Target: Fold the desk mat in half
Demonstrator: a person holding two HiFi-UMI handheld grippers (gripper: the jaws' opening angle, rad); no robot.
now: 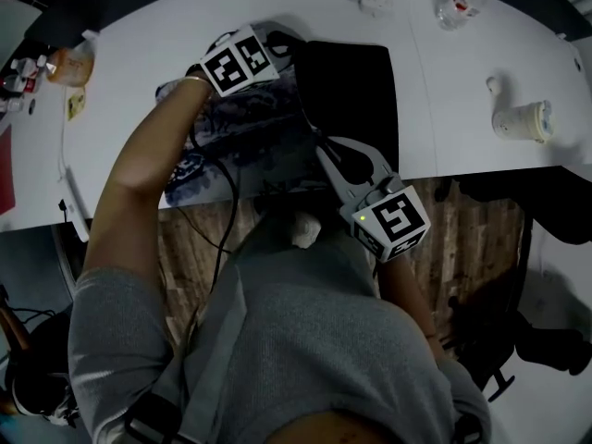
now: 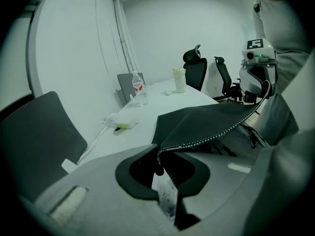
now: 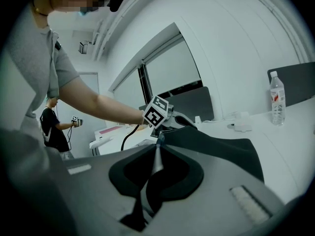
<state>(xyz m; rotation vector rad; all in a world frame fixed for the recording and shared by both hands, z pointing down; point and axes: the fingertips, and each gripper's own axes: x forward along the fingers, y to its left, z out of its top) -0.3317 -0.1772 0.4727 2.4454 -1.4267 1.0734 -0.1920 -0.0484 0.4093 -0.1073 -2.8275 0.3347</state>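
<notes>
While the desk mat (image 1: 347, 86) is lying along the near edge of the table (image 1: 462, 109), its right half is arching up with the black underside showing, so the fold is looking roughly midway. The left hand-held gripper (image 2: 158, 154) is pinching the stitched corner on the far side, jaws pressed onto it. The right hand-held gripper (image 3: 157, 149) is clamping the corner nearer the table's front edge. Next, both corners are probably needing to travel level toward the mat's patterned half at the table's left end, meeting its edge squarely before either grip is loosening.
</notes>
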